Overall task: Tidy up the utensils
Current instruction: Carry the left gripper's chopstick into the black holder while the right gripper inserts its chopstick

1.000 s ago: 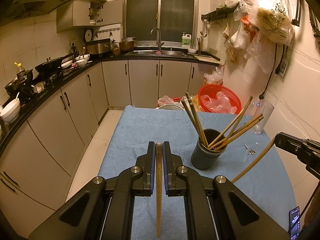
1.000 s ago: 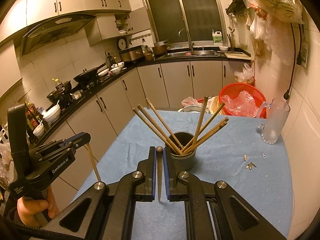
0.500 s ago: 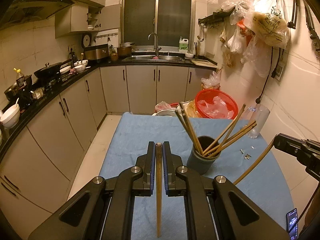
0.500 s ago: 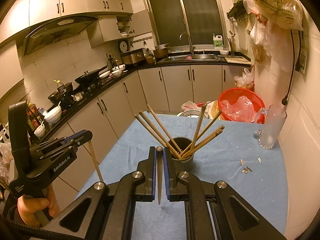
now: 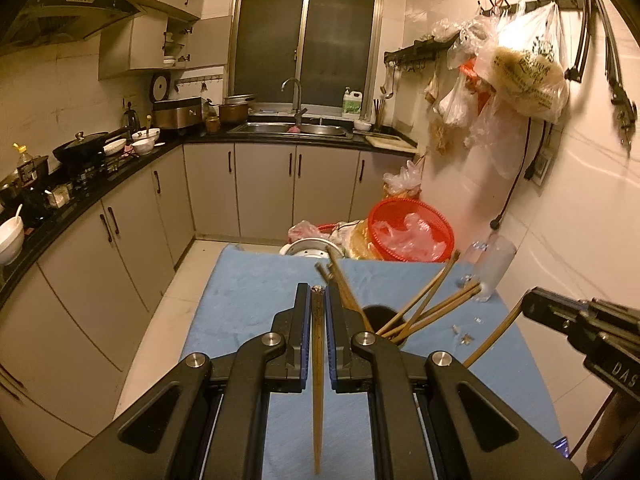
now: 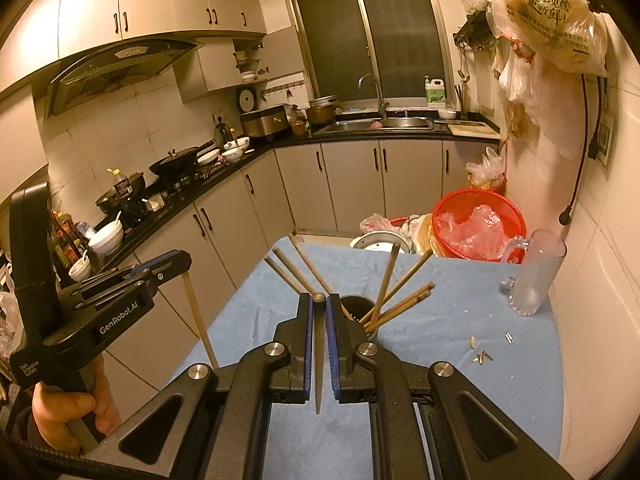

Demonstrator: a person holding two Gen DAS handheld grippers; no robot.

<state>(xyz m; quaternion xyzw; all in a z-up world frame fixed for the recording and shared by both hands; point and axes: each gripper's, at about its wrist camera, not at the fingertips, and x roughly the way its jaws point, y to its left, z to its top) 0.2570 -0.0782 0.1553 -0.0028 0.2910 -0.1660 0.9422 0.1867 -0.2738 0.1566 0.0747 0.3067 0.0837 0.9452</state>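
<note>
Table: covered with a blue cloth, holding the holder, a clear jug and small scattered bits.
Jug: frosted glass, upright at the cloth's right edge, well apart from the holder.
Holder: dark cup near the cloth's middle, with several chopsticks fanning out of it at slants.
Left gripper: jaws clenched on one chopstick, which hangs down over the cloth, beside the holder.
Right gripper: jaws clenched on a second chopstick, its tip hanging above the cloth just before the holder.
</note>
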